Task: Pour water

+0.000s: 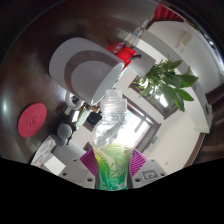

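gripper view: left to right, a pink disc (32,118) lies on the dark floor, a round white table (85,65) stands beyond it with something red (125,52) at its far edge, and a leafy plant (168,82) rises at right. at centre the gripper (113,165) clamps a clear plastic bottle (112,125) with a green label, its 2 pink pads (89,161) pressed to either side, the bottle tilted away from the fingers above the floor.
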`<act>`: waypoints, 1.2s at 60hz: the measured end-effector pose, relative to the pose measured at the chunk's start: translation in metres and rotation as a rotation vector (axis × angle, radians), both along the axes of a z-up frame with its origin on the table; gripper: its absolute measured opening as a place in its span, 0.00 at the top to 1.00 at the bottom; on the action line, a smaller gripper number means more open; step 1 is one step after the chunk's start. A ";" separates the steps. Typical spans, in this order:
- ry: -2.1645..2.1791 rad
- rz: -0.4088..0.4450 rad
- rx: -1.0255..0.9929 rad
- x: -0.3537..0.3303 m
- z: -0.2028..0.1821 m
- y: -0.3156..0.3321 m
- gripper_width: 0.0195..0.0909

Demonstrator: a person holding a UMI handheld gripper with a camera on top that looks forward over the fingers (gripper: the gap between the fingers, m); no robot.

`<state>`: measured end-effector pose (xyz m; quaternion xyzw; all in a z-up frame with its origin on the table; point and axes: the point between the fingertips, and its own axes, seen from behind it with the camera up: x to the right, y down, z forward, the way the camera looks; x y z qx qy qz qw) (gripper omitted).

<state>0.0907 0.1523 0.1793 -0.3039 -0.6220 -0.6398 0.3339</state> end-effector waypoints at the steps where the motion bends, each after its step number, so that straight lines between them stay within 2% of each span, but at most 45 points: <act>1: 0.020 0.003 -0.006 0.000 0.001 0.000 0.76; 9: 0.436 -0.022 -0.027 0.016 0.014 -0.010 0.76; 16: 1.085 -0.114 -0.097 0.034 0.006 -0.025 0.76; 21: 1.506 -0.105 -0.200 0.040 0.013 -0.022 0.74; 22: 1.579 -0.112 -0.163 0.032 0.010 -0.029 0.74; 24: 1.703 -0.091 -0.203 0.044 0.012 -0.020 0.74; 30: 1.981 -0.103 -0.264 0.053 0.001 -0.013 0.74; 31: 2.019 -0.116 -0.234 0.030 -0.005 -0.021 0.74; 38: 2.159 -0.088 -0.296 0.048 -0.024 -0.014 0.74; 45: 2.208 -0.083 -0.324 0.033 -0.048 -0.008 0.74; 52: 2.164 -0.108 -0.320 0.033 -0.077 -0.006 0.73; 54: 2.162 -0.066 -0.294 0.033 -0.072 -0.006 0.74; 63: 2.192 -0.072 -0.267 0.038 -0.074 -0.007 0.74; 66: 2.182 -0.073 -0.270 0.037 -0.073 -0.009 0.71; 72: 2.169 -0.092 -0.273 0.036 -0.074 -0.008 0.57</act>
